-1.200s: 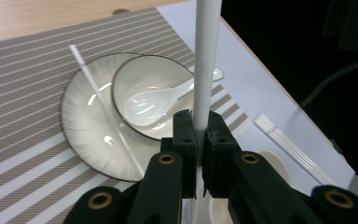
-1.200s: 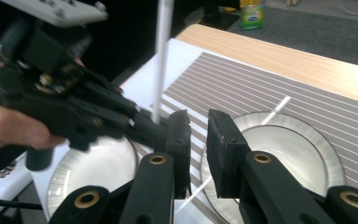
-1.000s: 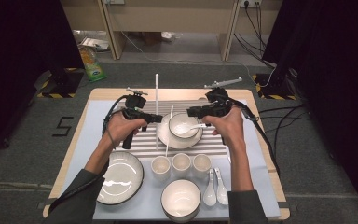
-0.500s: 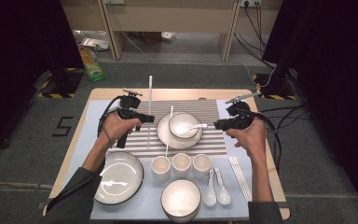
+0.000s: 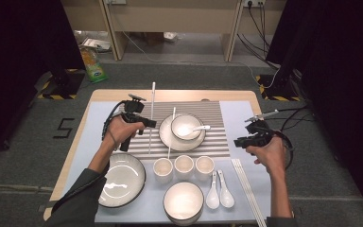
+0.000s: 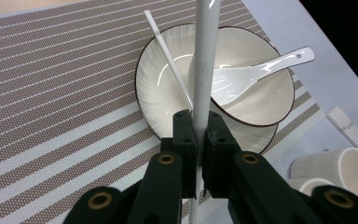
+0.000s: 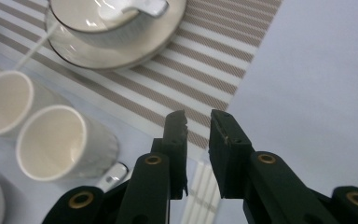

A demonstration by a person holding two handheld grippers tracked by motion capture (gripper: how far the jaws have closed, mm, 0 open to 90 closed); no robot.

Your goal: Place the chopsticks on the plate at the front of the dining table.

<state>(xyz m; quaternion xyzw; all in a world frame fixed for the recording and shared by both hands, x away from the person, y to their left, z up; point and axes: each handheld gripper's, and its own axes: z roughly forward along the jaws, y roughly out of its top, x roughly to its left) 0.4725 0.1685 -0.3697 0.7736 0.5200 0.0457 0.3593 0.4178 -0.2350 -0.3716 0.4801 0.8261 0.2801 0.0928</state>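
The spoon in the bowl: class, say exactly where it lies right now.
High view: the spoon rests in the small bowl on the plate, mid-mat, handle pointing right over the rim.

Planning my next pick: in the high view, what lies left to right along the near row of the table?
Large plate → small bowl → two spoons → chopsticks.

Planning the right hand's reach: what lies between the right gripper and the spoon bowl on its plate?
In the high view, between the right gripper and the bowl lie only striped placemat and pale blue mat; nothing stands there.
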